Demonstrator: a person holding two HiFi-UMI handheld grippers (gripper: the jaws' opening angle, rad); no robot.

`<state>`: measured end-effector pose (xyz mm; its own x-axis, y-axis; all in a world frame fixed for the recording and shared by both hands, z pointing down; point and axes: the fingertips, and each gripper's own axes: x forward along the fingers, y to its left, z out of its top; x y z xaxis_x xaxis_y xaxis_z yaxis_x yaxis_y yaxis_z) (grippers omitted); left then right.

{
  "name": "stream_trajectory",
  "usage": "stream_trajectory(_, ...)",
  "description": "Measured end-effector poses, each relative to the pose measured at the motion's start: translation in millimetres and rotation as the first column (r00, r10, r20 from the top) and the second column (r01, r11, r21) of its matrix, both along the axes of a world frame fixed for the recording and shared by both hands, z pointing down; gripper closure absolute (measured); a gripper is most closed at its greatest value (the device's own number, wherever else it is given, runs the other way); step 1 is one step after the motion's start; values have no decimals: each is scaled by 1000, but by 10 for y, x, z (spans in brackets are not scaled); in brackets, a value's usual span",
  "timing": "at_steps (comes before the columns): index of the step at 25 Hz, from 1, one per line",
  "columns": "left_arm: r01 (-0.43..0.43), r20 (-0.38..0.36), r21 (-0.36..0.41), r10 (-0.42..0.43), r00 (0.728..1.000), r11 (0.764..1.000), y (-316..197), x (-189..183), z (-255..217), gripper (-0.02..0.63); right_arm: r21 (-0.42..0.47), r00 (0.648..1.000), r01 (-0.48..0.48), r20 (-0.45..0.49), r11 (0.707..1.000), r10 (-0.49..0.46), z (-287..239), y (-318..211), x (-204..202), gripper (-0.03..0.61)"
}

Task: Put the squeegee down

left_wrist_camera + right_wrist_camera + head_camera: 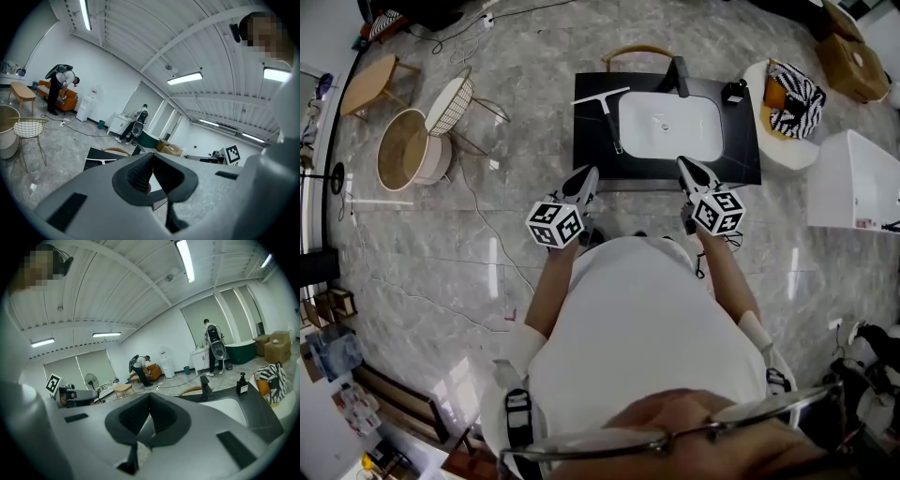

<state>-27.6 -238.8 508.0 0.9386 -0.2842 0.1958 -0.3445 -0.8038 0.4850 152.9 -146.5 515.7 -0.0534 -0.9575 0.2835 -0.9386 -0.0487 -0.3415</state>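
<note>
Plainly, the squeegee (607,114) lies on the black countertop (591,155); we judge it light and rigid, best taken by its thin handle. Our left gripper (592,172) and right gripper (682,163) are closed, empty.

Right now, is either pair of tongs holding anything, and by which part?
Nothing. Left tongs and right tongs are shut and empty; the white T-shaped squeegee lies on the black countertop.

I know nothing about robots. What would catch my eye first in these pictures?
First, the two hand-held tools at the centre of the head view: the left gripper and the right gripper, each carrying a marker cube, both shut and empty. Just beyond them stands a black counter with a white basin. A squeegee lies flat on the counter, left of the basin.
</note>
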Motion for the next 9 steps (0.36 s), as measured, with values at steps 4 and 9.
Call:
stream_trajectory(4,-3,0,1,3,1000,1000,8,43,1,609,2,1000,0,7,1000,0,14,4,26,574)
stream_trajectory(9,0,2,0,0,1000,1000,23,75,35,609,2,1000,2,12,1000,-3,54,27,61,574)
